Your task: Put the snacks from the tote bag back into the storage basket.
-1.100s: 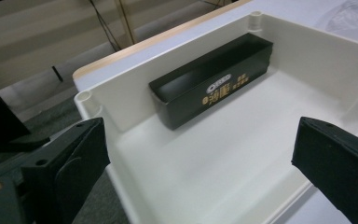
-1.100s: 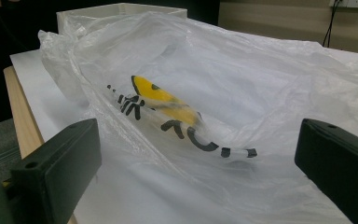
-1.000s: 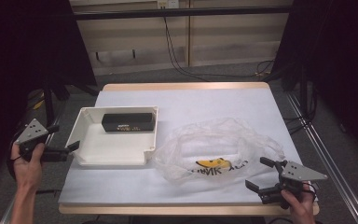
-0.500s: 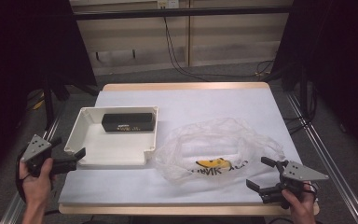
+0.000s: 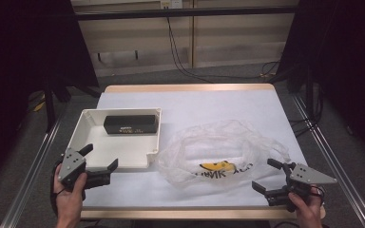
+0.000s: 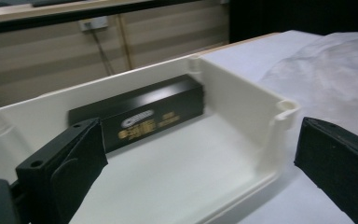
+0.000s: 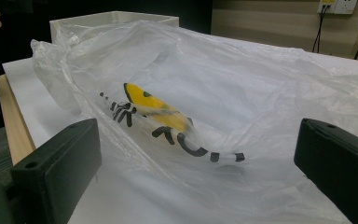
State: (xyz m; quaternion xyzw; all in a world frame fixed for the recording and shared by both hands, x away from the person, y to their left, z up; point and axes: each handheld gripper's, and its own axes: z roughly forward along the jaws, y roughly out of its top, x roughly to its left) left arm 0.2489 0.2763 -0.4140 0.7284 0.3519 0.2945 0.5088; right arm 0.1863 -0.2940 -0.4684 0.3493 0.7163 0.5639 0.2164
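Black two-jawed tools (image 5: 99, 163) with grey three-cornered top plates.

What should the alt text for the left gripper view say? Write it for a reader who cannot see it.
A black box with pale lettering lies against the far wall of an open white tray, seen between the left tool's two spread black jaws. Crinkled clear plastic lies on the white table to the right.

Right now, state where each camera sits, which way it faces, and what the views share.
High view: above the near edge, facing forward and down on the table; both hands show.
Left gripper view: on the left gripper, facing the white tray with its black box.
Right gripper view: on the right gripper, facing the plastic bag.
All three share the tray.
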